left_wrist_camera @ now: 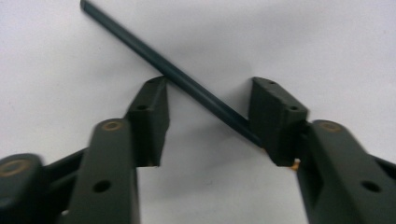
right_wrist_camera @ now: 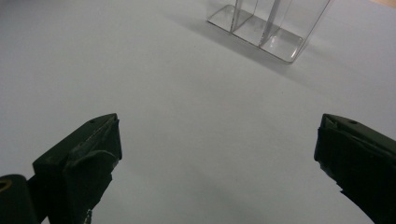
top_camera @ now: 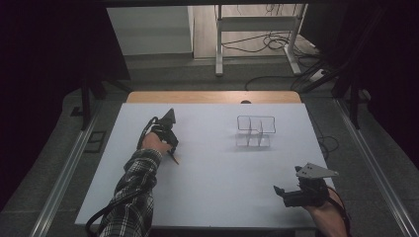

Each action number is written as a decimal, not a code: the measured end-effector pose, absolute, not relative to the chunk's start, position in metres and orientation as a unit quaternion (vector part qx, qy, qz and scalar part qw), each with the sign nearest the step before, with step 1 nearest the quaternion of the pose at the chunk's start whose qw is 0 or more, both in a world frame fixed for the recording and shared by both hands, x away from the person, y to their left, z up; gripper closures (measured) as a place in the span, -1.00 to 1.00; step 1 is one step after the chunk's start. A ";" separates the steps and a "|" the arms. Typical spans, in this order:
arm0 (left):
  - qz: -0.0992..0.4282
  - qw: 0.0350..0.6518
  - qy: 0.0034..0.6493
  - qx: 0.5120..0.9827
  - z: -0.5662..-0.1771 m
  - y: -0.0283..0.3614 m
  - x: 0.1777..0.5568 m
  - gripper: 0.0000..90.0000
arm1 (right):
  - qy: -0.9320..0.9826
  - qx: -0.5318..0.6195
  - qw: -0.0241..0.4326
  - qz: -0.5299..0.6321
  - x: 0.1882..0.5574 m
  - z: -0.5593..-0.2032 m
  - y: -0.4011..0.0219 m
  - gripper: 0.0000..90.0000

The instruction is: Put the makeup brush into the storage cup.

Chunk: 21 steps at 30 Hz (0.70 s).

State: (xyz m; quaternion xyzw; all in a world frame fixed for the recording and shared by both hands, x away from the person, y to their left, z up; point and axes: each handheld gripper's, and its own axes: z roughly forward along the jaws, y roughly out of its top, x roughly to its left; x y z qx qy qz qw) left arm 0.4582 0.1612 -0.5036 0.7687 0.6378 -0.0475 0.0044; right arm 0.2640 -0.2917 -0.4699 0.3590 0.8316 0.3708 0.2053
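While lying flat on the white worktop [top_camera: 212, 197], the pencil [left_wrist_camera: 168, 70] is running slantwise between the jaws of the left gripper [left_wrist_camera: 208, 105], a thin, dark green stick with flat sides and a blunt, squared far end. Its near part is passing behind the right-hand pad [left_wrist_camera: 275, 116], where a speck of orange is peeking out, while the left-hand pad [left_wrist_camera: 149, 116] is standing just beside the shaft. Whether either pad is really pressing on it, I cannot tell; the jaws are sitting about half open around it. From the high view, that gripper [top_camera: 170, 148] is pointing down at the left middle of the worktop, carried by a hand coming out of a checked sleeve [top_camera: 133, 192], and the pencil's orange tip [top_camera: 175, 160] is poking out toward the person.

Farther off, the right gripper [right_wrist_camera: 217, 154] is hanging with its black, matt, blocky jaws spread wide and nothing between them. In the high view it [top_camera: 284, 192] is resting low near the front right corner, well apart from the pencil, with its grey three-cornered plate [top_camera: 316, 171] on top.

Beyond it, a clear plastic organiser [top_camera: 254, 132] is standing upright on the right half of the worktop, its thin, glossy walls dividing it into box-like compartments [right_wrist_camera: 261, 28]. A strip of wooden edge [top_camera: 212, 97] is showing along the far side.
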 end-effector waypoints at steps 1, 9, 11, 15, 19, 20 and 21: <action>-0.048 0.004 0.636 0.771 -0.503 0.161 0.458 0.23 | 0.832 0.359 0.205 0.371 0.264 -0.470 -0.292 -0.98; -0.055 -0.007 0.603 0.796 -0.502 0.156 0.458 0.86 | 0.832 0.359 0.204 0.371 0.264 -0.470 -0.292 -0.98; -0.054 -0.008 0.598 0.799 -0.502 0.155 0.458 0.86 | 0.832 0.359 0.205 0.371 0.264 -0.470 -0.292 -0.97; -0.057 -0.006 0.596 0.801 -0.502 0.156 0.458 0.87 | 0.832 0.359 0.205 0.370 0.264 -0.470 -0.292 -0.97; -0.062 -0.001 0.595 0.801 -0.500 0.157 0.458 0.87 | 0.833 0.359 0.204 0.369 0.264 -0.470 -0.292 -0.97; -0.063 0.002 0.595 0.802 -0.499 0.157 0.458 0.87 | 0.832 0.359 0.204 0.370 0.264 -0.470 -0.292 -0.97; -0.064 0.002 0.593 0.802 -0.498 0.157 0.458 0.87 | 0.832 0.359 0.204 0.370 0.264 -0.470 -0.292 -0.97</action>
